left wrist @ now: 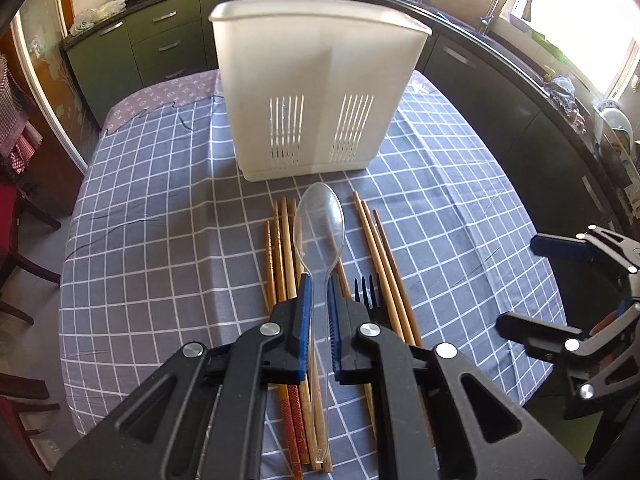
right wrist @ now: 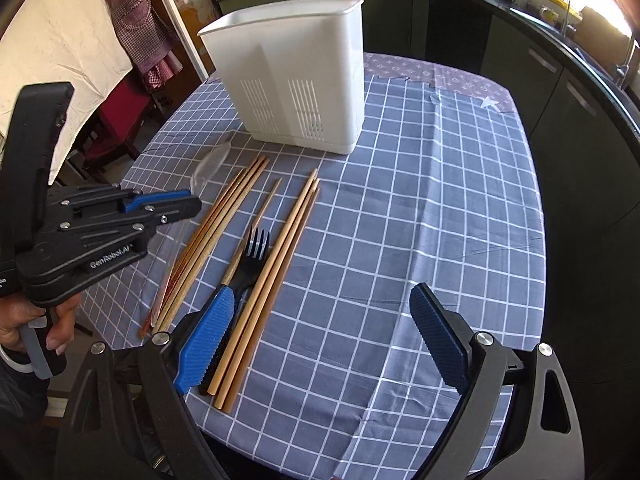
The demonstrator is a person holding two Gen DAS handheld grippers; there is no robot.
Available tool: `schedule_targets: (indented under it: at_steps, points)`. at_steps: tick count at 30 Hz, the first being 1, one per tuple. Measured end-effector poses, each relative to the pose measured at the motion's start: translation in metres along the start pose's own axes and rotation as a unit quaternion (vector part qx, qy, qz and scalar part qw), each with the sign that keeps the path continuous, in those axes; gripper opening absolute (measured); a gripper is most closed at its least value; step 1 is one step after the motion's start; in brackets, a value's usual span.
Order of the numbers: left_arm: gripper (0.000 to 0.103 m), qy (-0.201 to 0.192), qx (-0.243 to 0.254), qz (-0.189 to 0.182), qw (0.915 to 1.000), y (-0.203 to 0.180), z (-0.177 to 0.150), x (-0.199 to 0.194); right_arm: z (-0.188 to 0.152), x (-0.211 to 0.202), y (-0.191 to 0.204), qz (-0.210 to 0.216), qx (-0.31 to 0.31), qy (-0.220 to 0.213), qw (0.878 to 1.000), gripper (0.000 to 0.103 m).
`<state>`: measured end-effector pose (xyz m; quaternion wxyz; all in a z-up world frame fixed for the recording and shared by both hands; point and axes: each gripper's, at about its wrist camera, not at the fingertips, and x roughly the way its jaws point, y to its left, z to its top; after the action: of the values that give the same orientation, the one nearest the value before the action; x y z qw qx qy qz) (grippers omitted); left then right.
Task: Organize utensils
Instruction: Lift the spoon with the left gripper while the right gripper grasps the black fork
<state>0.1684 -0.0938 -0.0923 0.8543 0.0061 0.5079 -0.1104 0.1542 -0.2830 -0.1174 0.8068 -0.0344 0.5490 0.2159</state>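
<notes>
Your left gripper (left wrist: 319, 284) fingers are clamped on the clear plastic spoon (left wrist: 319, 224), held above the chopsticks (left wrist: 280, 248). Your right gripper (right wrist: 324, 312) fingers stand wide, holding nothing, beside the black fork (right wrist: 252, 252). The white utensil holder (left wrist: 316, 80) stands upright farther back on the tabletop (left wrist: 160, 240).

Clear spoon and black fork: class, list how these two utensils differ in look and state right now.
The clear spoon is see-through plastic; the black fork is opaque. The spoon is clamped by its handle in the left gripper; the fork lies on the checked tablecloth among chopsticks, ungripped. Shared: neither is in the white caddy yet.
</notes>
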Motion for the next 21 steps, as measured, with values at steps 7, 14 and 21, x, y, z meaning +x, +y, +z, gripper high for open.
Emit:
schedule_targets:
  at_steps: [7, 14, 21]
  points:
    - [0.008, -0.031, -0.005, -0.016, 0.9994, 0.009, 0.004, -0.027, 0.007, 0.029, 0.003, 0.014, 0.006, 0.077, 0.997, 0.083]
    - [0.008, -0.050, -0.011, -0.017, 0.9985, 0.018, 0.006, -0.035, 0.010, 0.046, 0.036, 0.041, -0.010, 0.120, 0.992, 0.062]
    - [0.008, -0.062, -0.008, -0.012, 0.9980, 0.025, 0.006, -0.041, 0.013, 0.062, 0.063, 0.038, 0.000, 0.161, 0.986, 0.025]
